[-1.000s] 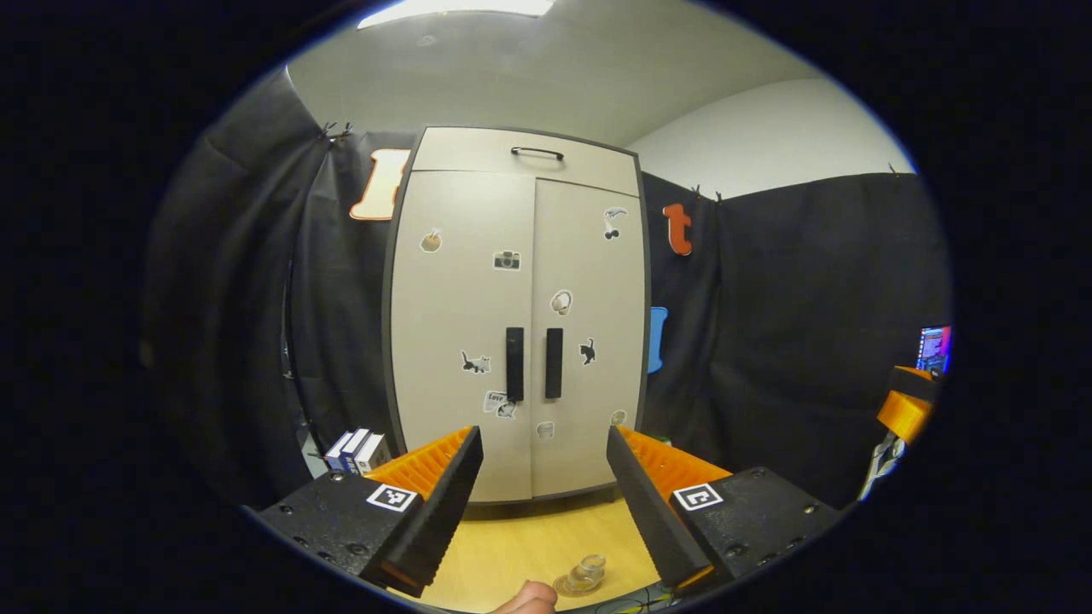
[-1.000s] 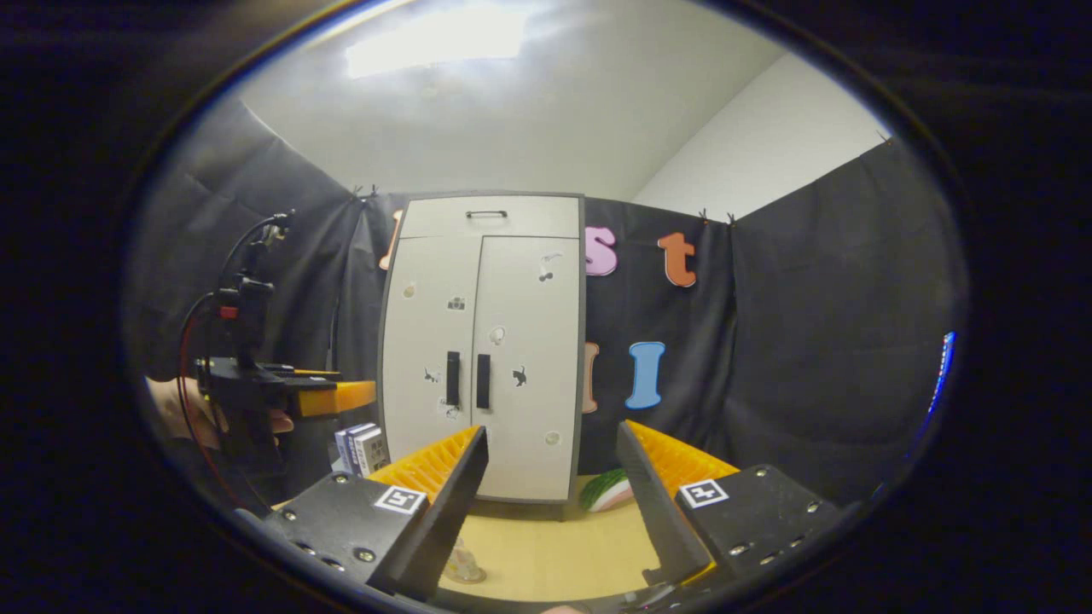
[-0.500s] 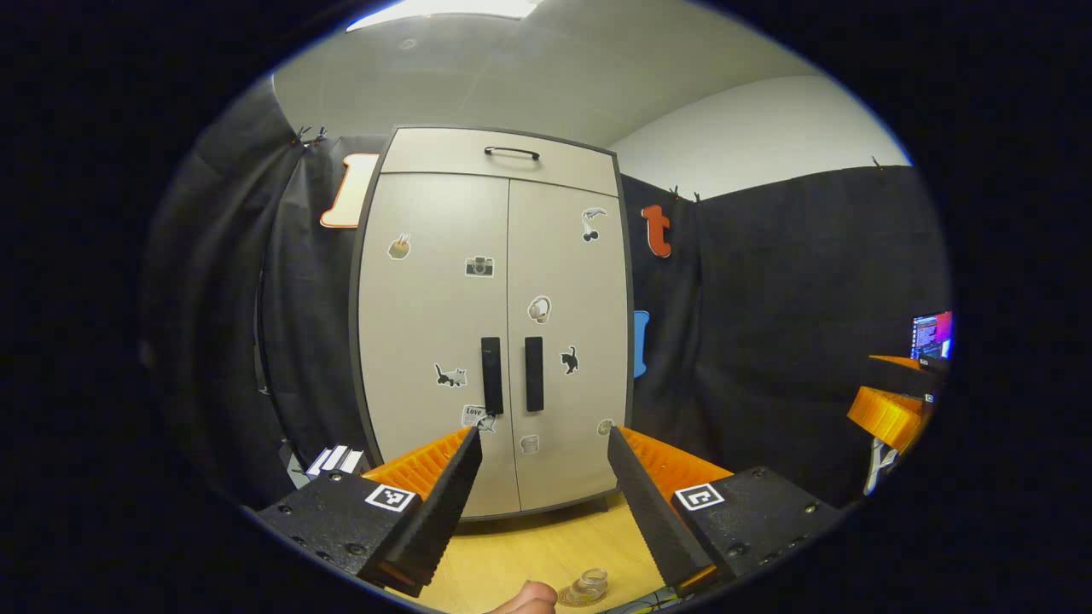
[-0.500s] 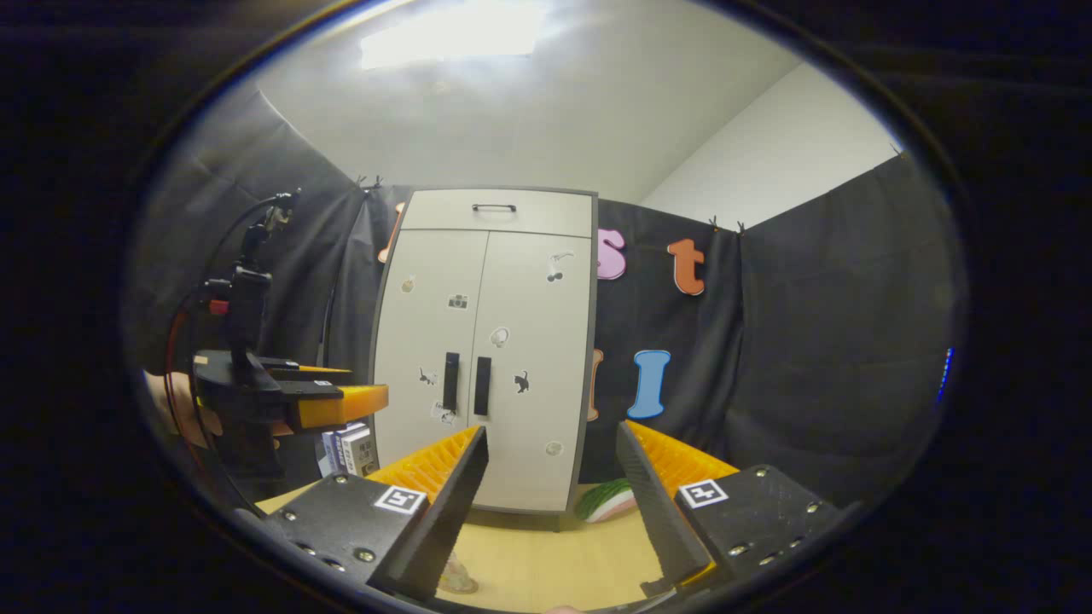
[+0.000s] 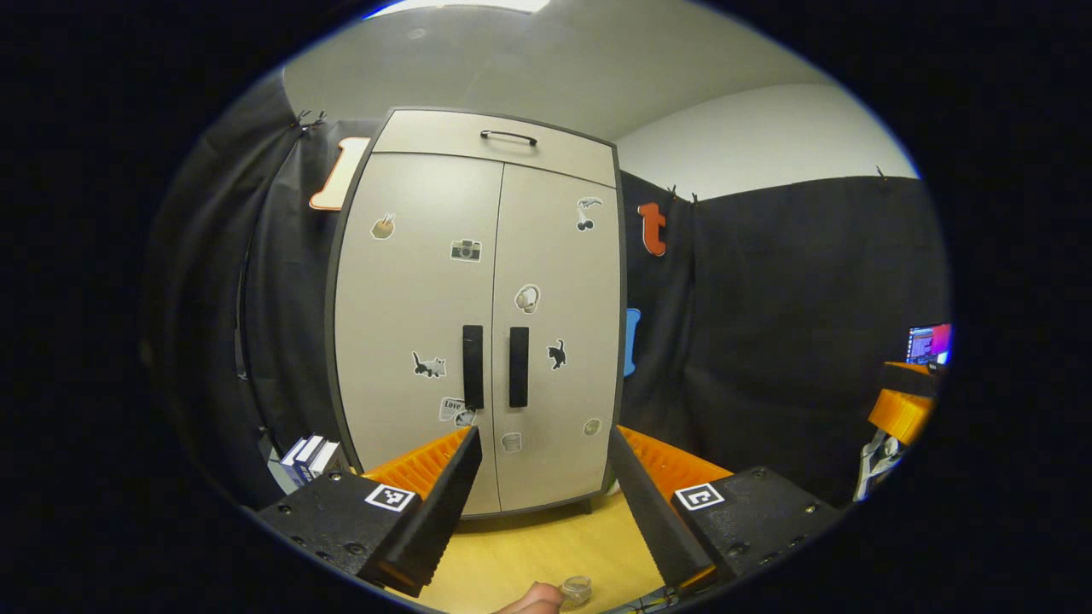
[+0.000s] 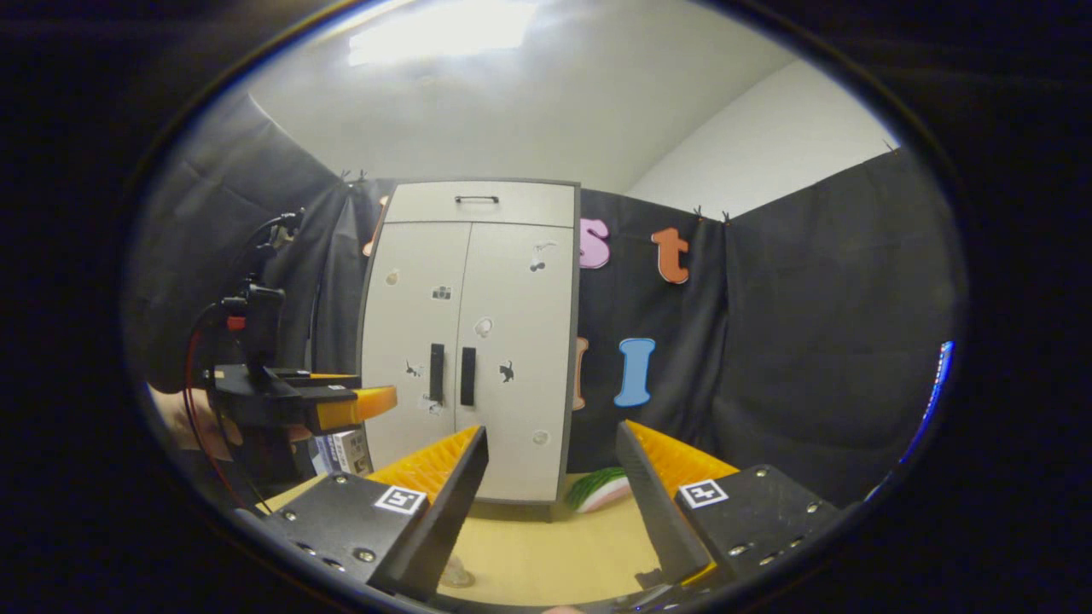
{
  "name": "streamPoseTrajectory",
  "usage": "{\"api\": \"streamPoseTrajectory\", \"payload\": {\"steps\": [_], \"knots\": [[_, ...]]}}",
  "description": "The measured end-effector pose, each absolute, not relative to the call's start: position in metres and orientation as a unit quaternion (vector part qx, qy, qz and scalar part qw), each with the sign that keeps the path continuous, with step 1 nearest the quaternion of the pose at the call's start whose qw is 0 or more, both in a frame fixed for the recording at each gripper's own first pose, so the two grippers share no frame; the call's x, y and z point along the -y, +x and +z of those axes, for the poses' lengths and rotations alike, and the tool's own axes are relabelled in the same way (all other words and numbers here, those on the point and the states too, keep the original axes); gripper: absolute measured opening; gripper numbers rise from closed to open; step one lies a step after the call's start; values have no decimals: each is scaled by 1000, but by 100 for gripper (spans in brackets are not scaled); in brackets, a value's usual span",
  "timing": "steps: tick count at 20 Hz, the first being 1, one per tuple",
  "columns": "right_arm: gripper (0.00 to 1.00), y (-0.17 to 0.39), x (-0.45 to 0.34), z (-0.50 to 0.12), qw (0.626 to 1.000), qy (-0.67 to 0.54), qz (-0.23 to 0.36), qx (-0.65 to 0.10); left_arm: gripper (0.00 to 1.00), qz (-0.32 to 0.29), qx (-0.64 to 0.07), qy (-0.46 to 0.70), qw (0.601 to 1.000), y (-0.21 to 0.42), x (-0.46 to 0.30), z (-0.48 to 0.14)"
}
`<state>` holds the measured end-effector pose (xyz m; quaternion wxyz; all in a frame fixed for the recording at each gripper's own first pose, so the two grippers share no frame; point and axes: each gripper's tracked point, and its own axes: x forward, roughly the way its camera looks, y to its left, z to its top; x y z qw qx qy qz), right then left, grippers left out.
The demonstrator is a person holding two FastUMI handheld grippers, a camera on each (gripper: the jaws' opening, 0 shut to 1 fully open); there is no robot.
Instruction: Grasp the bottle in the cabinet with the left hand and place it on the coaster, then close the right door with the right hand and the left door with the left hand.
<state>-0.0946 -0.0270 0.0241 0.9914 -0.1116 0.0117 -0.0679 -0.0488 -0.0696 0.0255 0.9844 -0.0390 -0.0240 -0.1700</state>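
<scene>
The cabinet (image 5: 478, 315) stands upright on the wooden table (image 5: 546, 546) with its left door (image 5: 414, 324) and right door (image 5: 559, 324) both flush, so I can't see anything inside it. A shallow drawer front (image 5: 499, 145) with a dark pull runs across the top. Two dark vertical handles (image 5: 495, 367) sit side by side at the seam, and small stickers dot both doors.

At the near edge of my left gripper view I make out a small clear bottle (image 5: 577, 590), cut off by the rim; whether it rests on a coaster I can't tell. A fingertip (image 5: 533, 599) pokes in just beside it. In the right gripper view a faint clear shape (image 6: 455, 576) sits on the table behind my left finger, too hidden to identify.

A few boxes (image 5: 305, 456) stand left of the cabinet, partly hidden by the gripper body. A green and pink object (image 6: 601, 490) lies on the table by the cabinet's right foot, half covered.

My left gripper (image 5: 542, 477) points at the doors with its fingers spread wide, holding nothing. My right gripper (image 6: 550, 477) is likewise spread wide and empty, set well back from the cabinet. From there I see the left gripper side-on, level, with a hand (image 6: 183, 418) behind it.
</scene>
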Motion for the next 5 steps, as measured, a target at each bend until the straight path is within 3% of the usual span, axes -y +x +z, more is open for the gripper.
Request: {"api": "streamPoseTrajectory", "payload": {"steps": [5], "knots": [[87, -96, 28, 31, 992, -105, -64, -5, 95, -167, 30, -26, 985, -53, 70, 31]]}}
